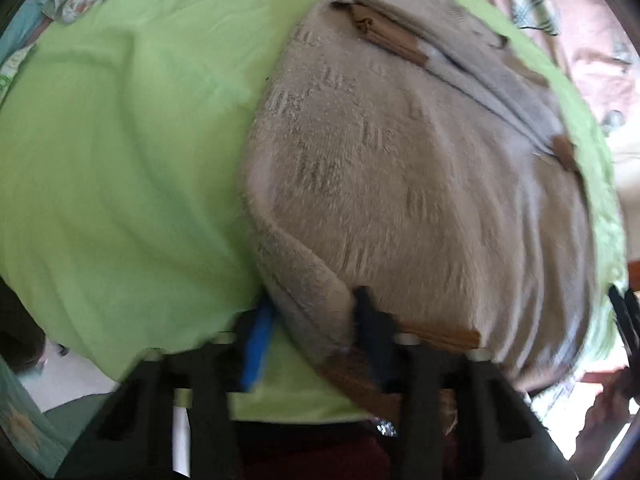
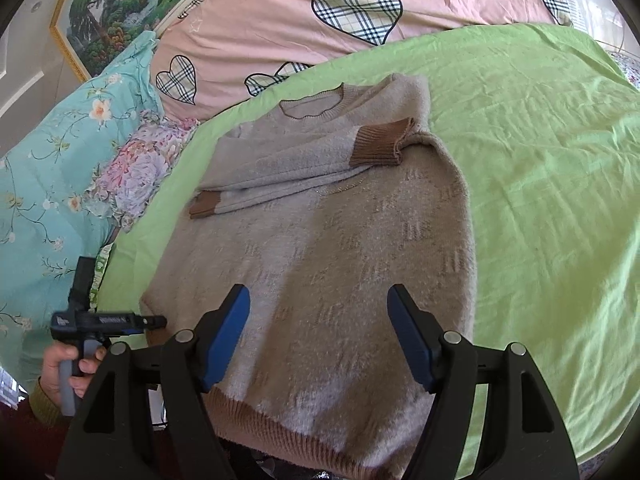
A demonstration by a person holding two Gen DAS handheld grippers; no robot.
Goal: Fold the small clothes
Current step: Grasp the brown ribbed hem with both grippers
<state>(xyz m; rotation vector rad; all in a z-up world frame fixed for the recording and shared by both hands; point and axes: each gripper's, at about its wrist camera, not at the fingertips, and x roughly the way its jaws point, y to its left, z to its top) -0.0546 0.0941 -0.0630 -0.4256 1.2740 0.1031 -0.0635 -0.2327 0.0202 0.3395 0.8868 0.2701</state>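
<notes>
A beige fuzzy sweater with brown ribbed cuffs and hem lies on the green sheet, both sleeves folded across its chest. My right gripper is open above the sweater's lower part, near the hem. In the left wrist view the sweater fills the right side. My left gripper has its fingers on either side of a raised fold at the sweater's bottom corner; the view is blurred. The left gripper also shows in the right wrist view at the sweater's left edge, in a hand.
A pink quilt with plaid hearts and a turquoise floral pillow lie at the bed's far and left sides. A framed landscape picture hangs behind. Green sheet spreads left of the sweater.
</notes>
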